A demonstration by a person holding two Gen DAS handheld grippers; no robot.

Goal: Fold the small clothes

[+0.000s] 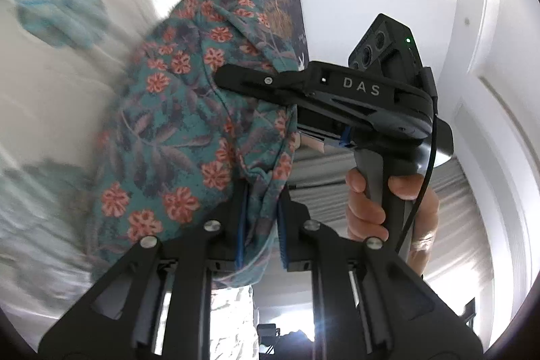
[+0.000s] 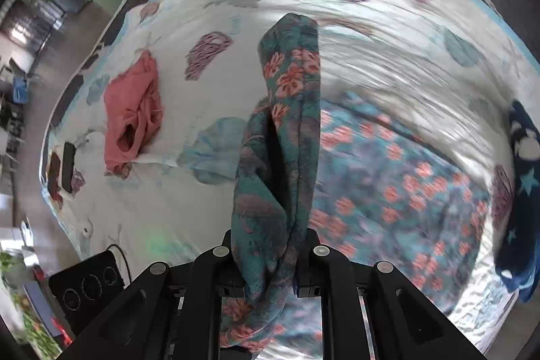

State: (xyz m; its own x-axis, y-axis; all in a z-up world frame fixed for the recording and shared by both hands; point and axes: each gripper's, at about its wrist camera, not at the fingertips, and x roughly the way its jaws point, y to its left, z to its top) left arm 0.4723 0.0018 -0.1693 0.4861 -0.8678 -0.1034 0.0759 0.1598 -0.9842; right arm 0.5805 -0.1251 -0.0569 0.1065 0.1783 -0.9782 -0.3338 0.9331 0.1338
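Two grippers hold one teal floral garment (image 2: 290, 110) between them. The left gripper (image 1: 261, 225) is clamped on a bunched edge of the cloth, which fills the narrow gap between its two blue-padded fingers (image 1: 240, 225) and billows up and to the left ahead of them. The right gripper (image 2: 270, 258) is likewise closed on a gathered fold of the same garment; a thick roll of fabric rises straight ahead of its jaws, and more of the cloth spreads out blurred to the right of and below the jaws over the bedspread (image 2: 388, 22).

In the left wrist view the right gripper (image 1: 229, 76) appears ahead and to the right, its black body marked DAS, its tip pressed into the fabric, with one bare hand (image 1: 388, 201) wrapped round its handle.

On the white bedspread printed with blue and purple blotches, three other items lie apart from the held garment: one crumpled pink garment (image 2: 131, 110) well to the left of the right gripper, one dark blue piece with pale stars (image 2: 521, 191) far to the right at the bed's edge, and one dark flat object (image 2: 67, 167) further left beyond the pink one. A black box with three round dials (image 2: 89, 285) sits just left of the right gripper's base.
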